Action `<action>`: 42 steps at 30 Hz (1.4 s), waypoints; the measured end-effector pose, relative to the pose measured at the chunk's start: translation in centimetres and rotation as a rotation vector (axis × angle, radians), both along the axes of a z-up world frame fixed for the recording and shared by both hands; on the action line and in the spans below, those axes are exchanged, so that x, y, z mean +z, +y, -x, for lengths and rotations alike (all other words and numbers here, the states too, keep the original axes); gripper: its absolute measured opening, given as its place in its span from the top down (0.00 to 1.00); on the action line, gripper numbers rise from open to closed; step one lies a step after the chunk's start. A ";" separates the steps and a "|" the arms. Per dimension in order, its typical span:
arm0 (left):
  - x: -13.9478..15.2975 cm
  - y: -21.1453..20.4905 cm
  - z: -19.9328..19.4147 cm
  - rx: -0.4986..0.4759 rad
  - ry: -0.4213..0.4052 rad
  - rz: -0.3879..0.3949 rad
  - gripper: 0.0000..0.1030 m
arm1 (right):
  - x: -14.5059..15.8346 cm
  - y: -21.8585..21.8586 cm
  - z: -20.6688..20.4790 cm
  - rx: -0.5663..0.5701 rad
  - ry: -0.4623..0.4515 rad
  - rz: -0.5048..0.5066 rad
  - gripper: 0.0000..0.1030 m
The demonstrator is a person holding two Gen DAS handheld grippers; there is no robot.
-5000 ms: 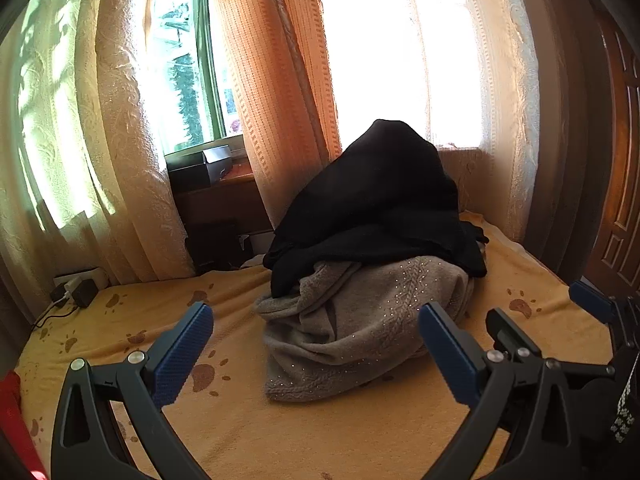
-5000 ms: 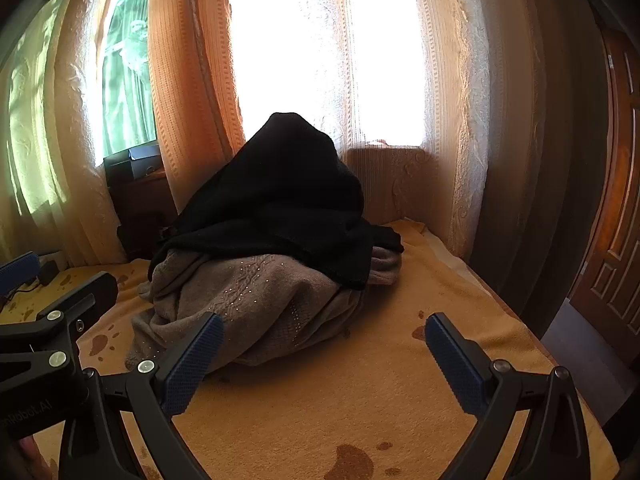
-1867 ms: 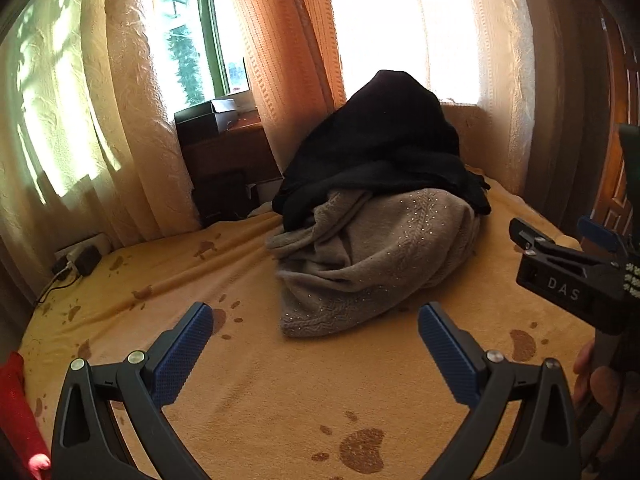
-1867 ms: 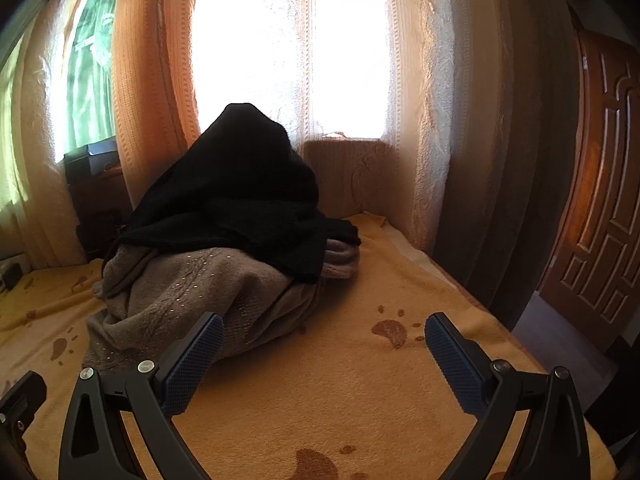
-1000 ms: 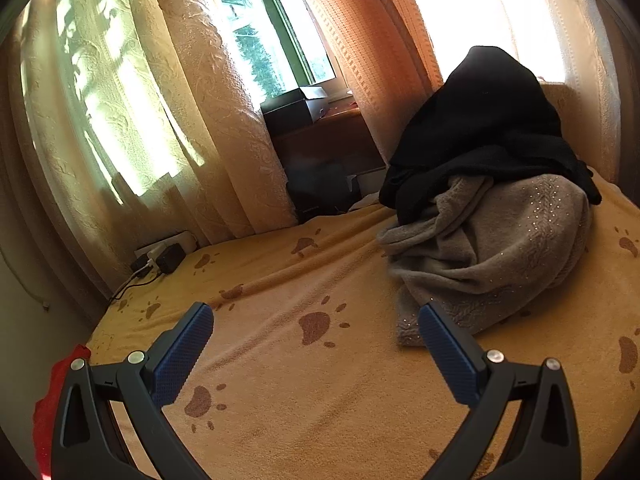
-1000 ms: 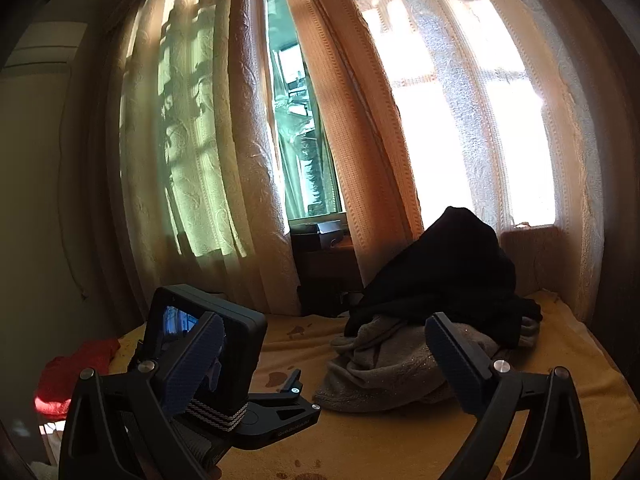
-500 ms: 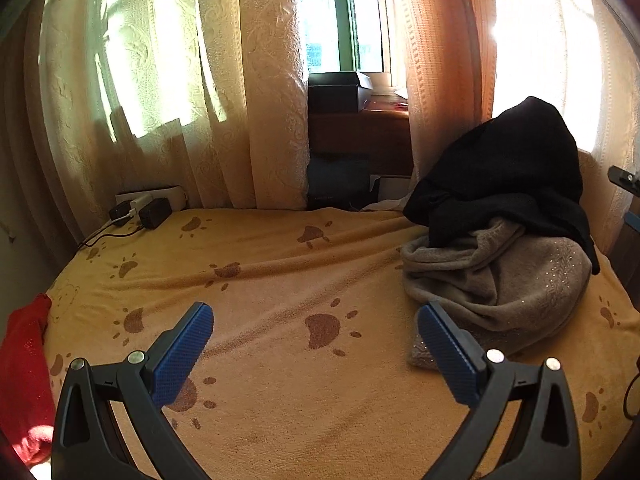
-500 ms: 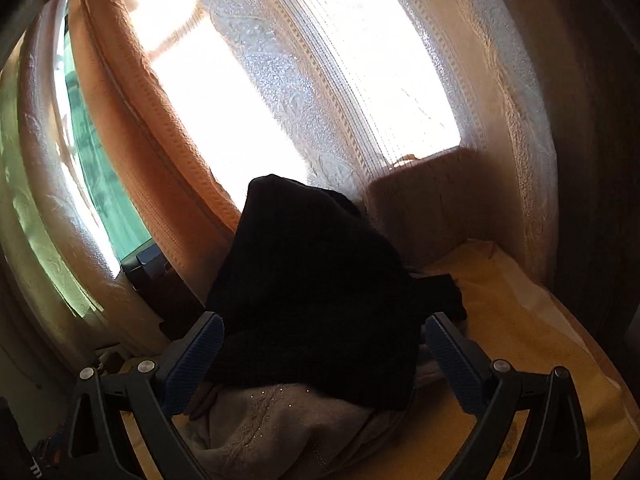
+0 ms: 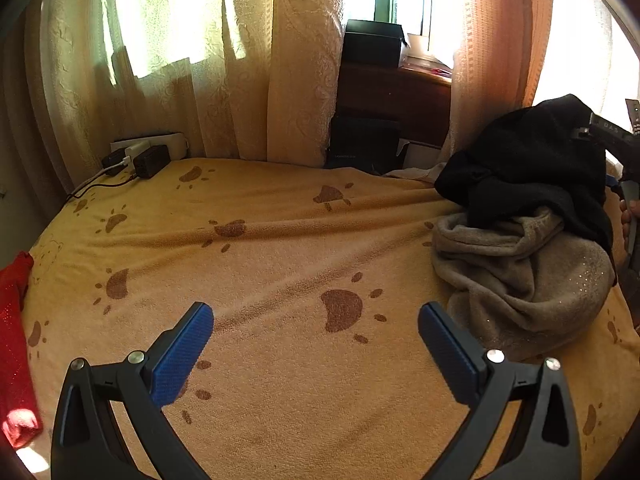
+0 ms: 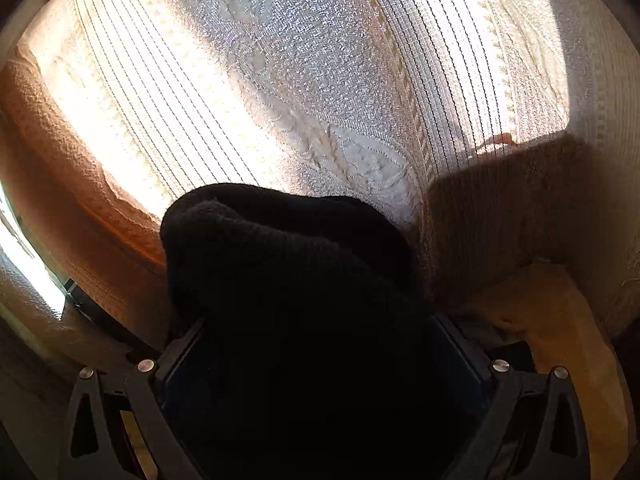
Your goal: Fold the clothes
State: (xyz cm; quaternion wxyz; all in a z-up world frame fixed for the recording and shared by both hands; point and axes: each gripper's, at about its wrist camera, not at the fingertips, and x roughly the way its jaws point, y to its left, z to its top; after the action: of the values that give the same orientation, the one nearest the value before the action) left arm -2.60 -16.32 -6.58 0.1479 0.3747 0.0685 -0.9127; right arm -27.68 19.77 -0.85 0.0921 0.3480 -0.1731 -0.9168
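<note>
Yellow paw-print blanket (image 9: 280, 248) covers the bed in front of you, and most of it lies bare. Pale curtains (image 9: 224, 60) hang along its far edge, with a dark wooden sill (image 9: 394, 88) and a black box (image 9: 372, 42) showing between them. At the blanket's right edge sits the heap of clothes: a black garment (image 9: 532, 168) draped over a grey sweater (image 9: 520, 276) with small sparkles. Your right gripper (image 10: 320, 364) is pushed into the top of that black garment; the knit fills the space between its fingers, which stand wide apart, and you cannot tell from here whether any fabric is caught. The curtain is close behind the heap. Your left gripper (image 9: 316, 340) hangs over the bare middle of the blanket, jaws spread and holding nothing, well apart from the heap. A red cloth (image 9: 14, 344) lies at the blanket's left edge. A power strip (image 9: 146, 148) with plugs and cables sits at the far left corner.
</note>
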 end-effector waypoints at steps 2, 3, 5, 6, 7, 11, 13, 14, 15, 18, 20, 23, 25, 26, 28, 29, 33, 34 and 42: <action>0.0 0.0 0.0 -0.001 -0.002 -0.005 0.00 | 0.2 -0.6 -1.0 0.012 0.004 -0.008 0.70; 0.1 0.0 -0.1 -0.003 0.000 -0.008 0.00 | 0.4 -1.0 -1.8 0.014 0.014 -0.025 0.73; 0.3 0.1 -0.2 -0.008 0.006 -0.014 0.00 | 1.2 -2.0 -3.9 0.056 0.056 -0.063 0.75; 0.6 0.2 -0.4 -0.011 0.013 -0.016 0.00 | 1.6 -2.4 -5.2 0.084 0.077 -0.066 0.76; 0.9 0.3 -0.6 -0.014 0.022 -0.018 0.00 | 2.1 -2.6 -6.6 0.118 0.098 -0.047 0.76; 2.3 0.4 -1.4 -0.021 0.063 -0.031 0.00 | 4.0 -4.3 -14.1 0.284 0.189 -0.035 0.76; 3.1 0.1 -1.9 -0.020 0.085 -0.041 0.00 | 3.8 -5.7 -18.7 0.386 0.212 -0.050 0.77; 3.5 0.0 -2.3 -0.022 0.095 -0.046 0.00 | 3.3 -6.6 -20.9 0.438 0.209 -0.058 0.77; 3.8 -0.1 -2.7 -0.024 0.105 -0.052 0.00 | 2.6 -7.5 -23.1 0.489 0.203 -0.066 0.77; 4.8 -0.5 -3.8 -0.029 0.133 -0.061 0.00 | -1.1 -10.1 -29.1 0.606 0.151 -0.090 0.77; 4.9 -0.6 -4.7 -0.033 0.138 -0.039 0.00 | -3.5 -10.5 -31.3 0.627 0.102 -0.104 0.76; 4.5 -0.5 -6.1 -0.057 0.127 -0.006 0.00 | -7.1 -11.0 -34.0 0.647 0.025 -0.125 0.70; 3.9 0.4 -6.7 -0.092 0.118 0.013 0.00 | -8.6 -10.5 -35.5 0.625 -0.010 -0.120 0.52; 3.6 1.1 -7.0 -0.114 0.113 0.022 0.00 | -8.7 -9.7 -35.8 0.587 -0.013 -0.102 0.37; 3.1 2.3 -7.4 -0.156 0.104 0.040 0.00 | -8.3 -8.0 -36.7 0.505 0.005 -0.088 0.35; 2.8 2.9 -7.7 -0.178 0.099 0.049 0.00 | -7.6 -7.1 -37.2 0.458 0.033 -0.098 0.34; 1.7 5.4 -8.6 -0.263 0.081 0.085 0.00 | -6.1 -5.3 -38.8 0.315 0.119 -0.219 0.25; 1.4 6.0 -8.8 -0.285 0.076 0.094 0.00 | -5.9 -5.1 -39.1 0.286 0.136 -0.256 0.25; 1.0 10.2 -10.0 -0.392 0.080 0.158 0.00 | -4.7 -1.9 -38.4 0.048 0.158 -0.248 0.25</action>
State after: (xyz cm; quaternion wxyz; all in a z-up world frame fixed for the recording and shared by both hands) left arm 7.37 -6.08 -5.57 -0.0062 0.3315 -0.0714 -0.9407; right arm 10.68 17.85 -5.57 0.0835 0.2876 -0.0426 -0.9532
